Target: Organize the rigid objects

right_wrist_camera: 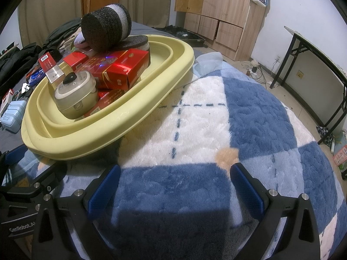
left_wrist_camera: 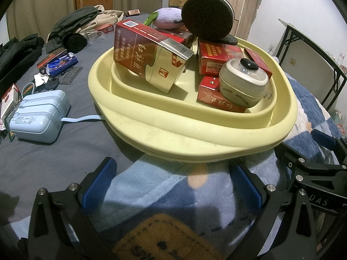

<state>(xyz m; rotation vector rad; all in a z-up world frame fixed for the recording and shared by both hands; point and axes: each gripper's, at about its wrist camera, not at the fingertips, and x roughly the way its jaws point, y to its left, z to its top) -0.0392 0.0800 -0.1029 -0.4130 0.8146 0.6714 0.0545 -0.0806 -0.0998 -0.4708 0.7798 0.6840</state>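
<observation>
Blue pads line both tools, and both are spread wide with nothing between them. Left gripper (left_wrist_camera: 173, 182) hangs over a fluffy blanket (left_wrist_camera: 151, 186), close to the near edge of a big yellow tub (left_wrist_camera: 173, 138). Right gripper (right_wrist_camera: 174, 186) hangs over the same blanket, on a dark blue square, with the tub off to its left and a bit apart from it.

Inside the tub sits a pile of hard things — red boxes (left_wrist_camera: 219, 58), one red and gold box (left_wrist_camera: 151, 56) standing tilted at the left, and a small round pot with a black knob (left_wrist_camera: 243, 84) resting on a red box near the front. A dark round roll (left_wrist_camera: 208, 19) leans on top at the back, touching the boxes.

Left of the tub, on the grey sheet, lies a pale blue box with a cord (left_wrist_camera: 39, 117). More small boxes (left_wrist_camera: 58, 62) and dark clothes (left_wrist_camera: 19, 52) lie farther back. A black-legged table (right_wrist_camera: 321, 82) stands by the wall.
</observation>
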